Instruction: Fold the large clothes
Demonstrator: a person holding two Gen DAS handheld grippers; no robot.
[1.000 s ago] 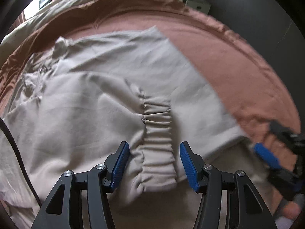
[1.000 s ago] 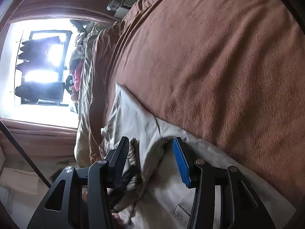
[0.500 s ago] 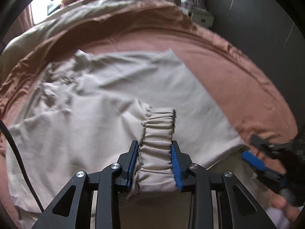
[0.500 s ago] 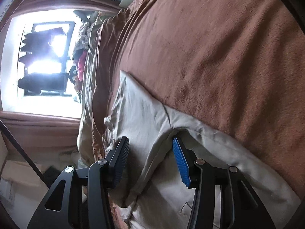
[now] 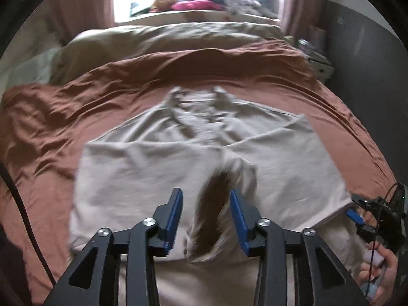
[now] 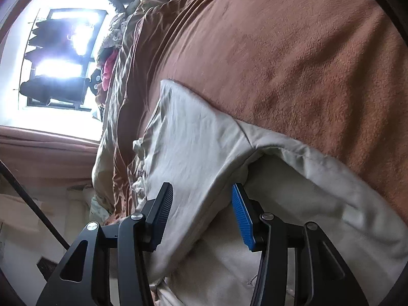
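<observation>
A beige jacket lies spread on the brown bedspread, collar at the far end. Its gathered sleeve cuff hangs blurred between the fingers of my left gripper, whose jaws stand apart around it, not clamped. My right gripper is open, its jaws on either side of a fold of the jacket's hem at the right side. The right gripper also shows in the left wrist view at the jacket's near right corner, held by a hand.
A beige duvet and a pile of clothes lie at the bed's far end under a bright window. A dark wall and a small shelf stand to the right.
My left gripper shut on the sleeve cuff, then opened and drew back higher; the cuff is now loose and blurred. The right gripper slid further onto the jacket's hem.
</observation>
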